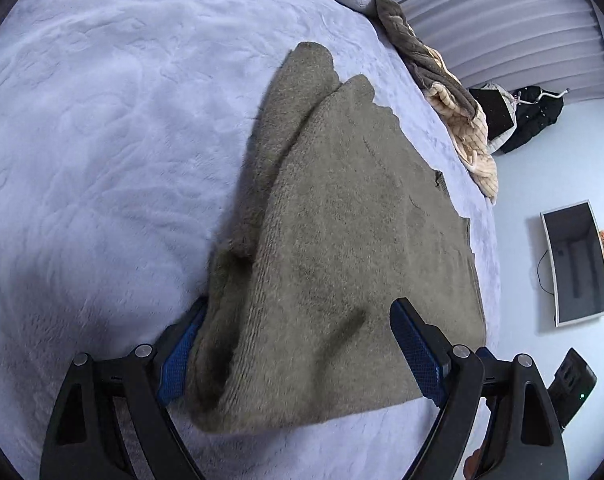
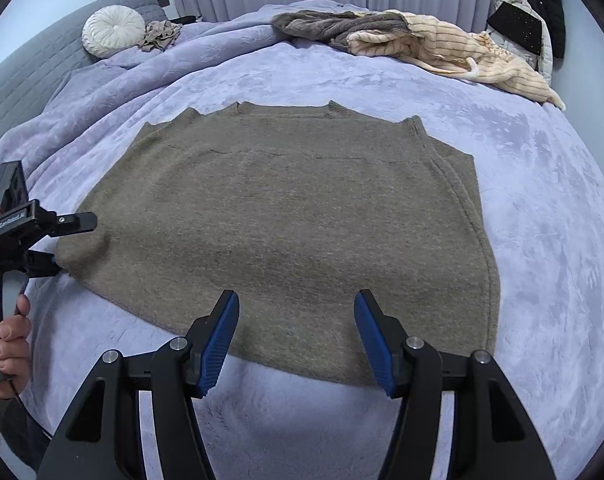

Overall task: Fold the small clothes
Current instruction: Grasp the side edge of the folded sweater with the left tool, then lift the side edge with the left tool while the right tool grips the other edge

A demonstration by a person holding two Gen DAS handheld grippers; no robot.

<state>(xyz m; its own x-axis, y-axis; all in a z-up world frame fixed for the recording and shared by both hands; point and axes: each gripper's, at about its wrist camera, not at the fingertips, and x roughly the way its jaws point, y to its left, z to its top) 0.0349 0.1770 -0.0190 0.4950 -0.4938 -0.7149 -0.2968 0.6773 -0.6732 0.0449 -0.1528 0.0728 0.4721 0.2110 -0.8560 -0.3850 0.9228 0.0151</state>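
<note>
An olive-brown knit sweater (image 2: pixel 286 208) lies spread flat on the lavender blanket (image 2: pixel 541 200), neckline at the far side. My right gripper (image 2: pixel 296 312) stands open just above the sweater's near hem, and its blue pads (image 2: pixel 222 340) do not press the fabric. At the sweater's left corner my left gripper (image 2: pixel 72 244) is open, one finger above the edge and one below. In the left wrist view the sweater (image 1: pixel 341 220) bulges into a fold between the wide jaws of the left gripper (image 1: pixel 298 312). The fold partly hides the left pad (image 1: pixel 182 356).
A pile of grey and cream striped clothes (image 2: pixel 421 40) lies at the bed's far edge. A white round cushion (image 2: pixel 114 36) sits on the grey headboard side. A black garment (image 2: pixel 537 8) hangs at the far right. A person's hand (image 2: pixel 10 340) holds the left gripper's handle.
</note>
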